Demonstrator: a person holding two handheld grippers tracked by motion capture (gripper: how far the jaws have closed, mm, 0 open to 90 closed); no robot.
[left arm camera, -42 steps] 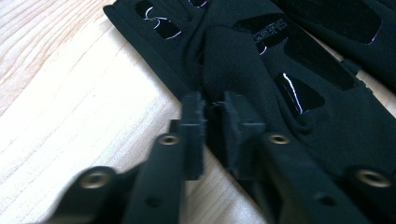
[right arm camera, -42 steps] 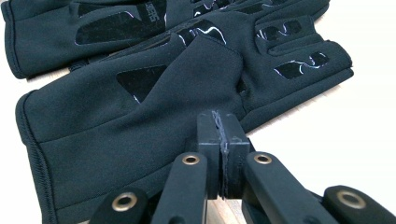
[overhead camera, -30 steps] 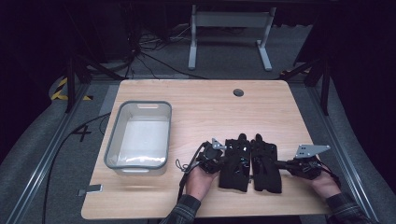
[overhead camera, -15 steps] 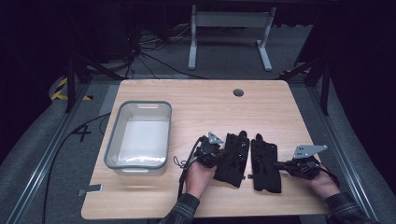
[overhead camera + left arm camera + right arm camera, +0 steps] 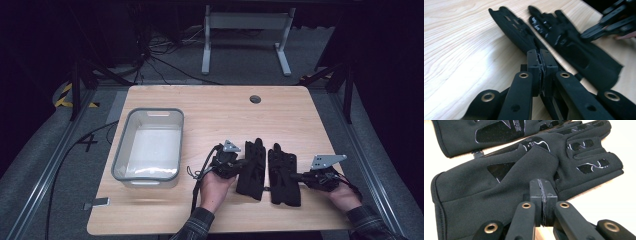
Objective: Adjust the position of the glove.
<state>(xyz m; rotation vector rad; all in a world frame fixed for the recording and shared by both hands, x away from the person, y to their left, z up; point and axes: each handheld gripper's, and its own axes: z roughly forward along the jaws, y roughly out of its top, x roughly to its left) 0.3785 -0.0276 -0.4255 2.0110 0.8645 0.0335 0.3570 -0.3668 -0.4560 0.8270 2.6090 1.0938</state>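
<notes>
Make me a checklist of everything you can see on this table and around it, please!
Surface: light wooden table with a small round hole near the far edge.
Job's things: two black gloves, left glove and right glove, lying flat side by side, fingertips pointing away from the person.
Clutter: clear plastic bin on the table's left, looks empty; small grey tab at the near-left edge.
Grippers: left gripper shut at the left glove's edge; right gripper shut at the right glove's edge. A pinch of fabric cannot be confirmed.
Cables: black cable trails from the left gripper; loose cables on the floor behind.
Surroundings: dark room, grey stand beyond the table.
</notes>
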